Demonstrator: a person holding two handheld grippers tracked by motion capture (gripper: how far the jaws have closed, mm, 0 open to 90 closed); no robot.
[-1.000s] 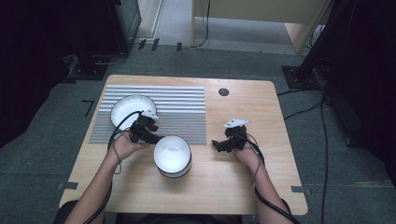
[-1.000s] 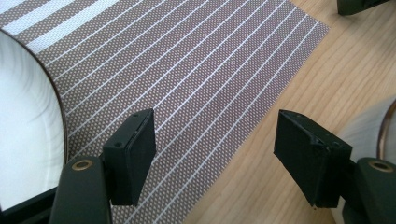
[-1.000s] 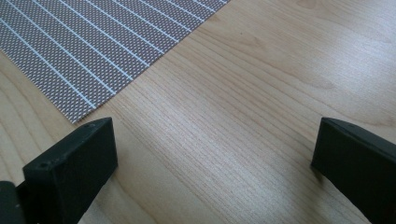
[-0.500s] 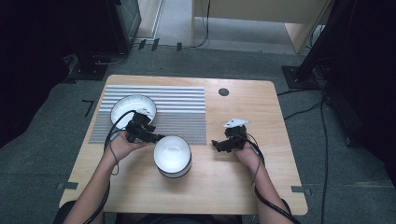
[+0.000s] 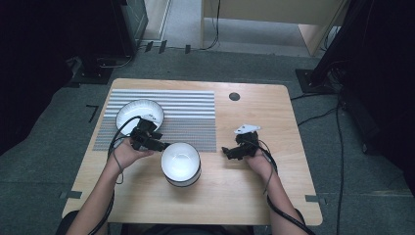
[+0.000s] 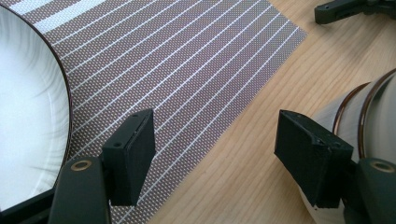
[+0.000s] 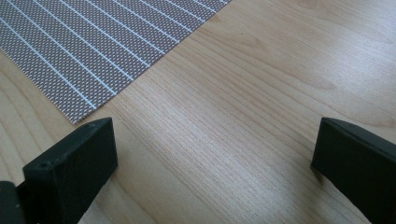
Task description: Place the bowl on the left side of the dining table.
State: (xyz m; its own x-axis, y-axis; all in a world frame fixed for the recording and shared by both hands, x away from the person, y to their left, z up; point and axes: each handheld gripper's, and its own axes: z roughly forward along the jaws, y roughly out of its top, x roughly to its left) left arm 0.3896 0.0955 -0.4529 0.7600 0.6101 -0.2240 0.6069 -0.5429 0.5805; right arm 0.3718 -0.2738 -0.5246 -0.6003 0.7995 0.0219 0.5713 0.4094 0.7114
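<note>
On the wooden table (image 5: pixel 293 122), both forearms reach in from the near edge. Left gripper (image 5: pixel 159 143) sits jaws spread between the white plate (image 5: pixel 138 110) on the striped mat (image 5: pixel 195 115) and the white bowl (image 5: pixel 181 161), one jaw maybe touching its side, hard to say. Right gripper (image 5: pixel 226 151), also wide open, hovers over bare wood. Grey carpet (image 5: pixel 44 156) and cables (image 5: pixel 318 117) around.

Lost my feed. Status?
Both grippers open: left beside the bowl, right over bare table. Plate on mat. Nothing blocking.
</note>
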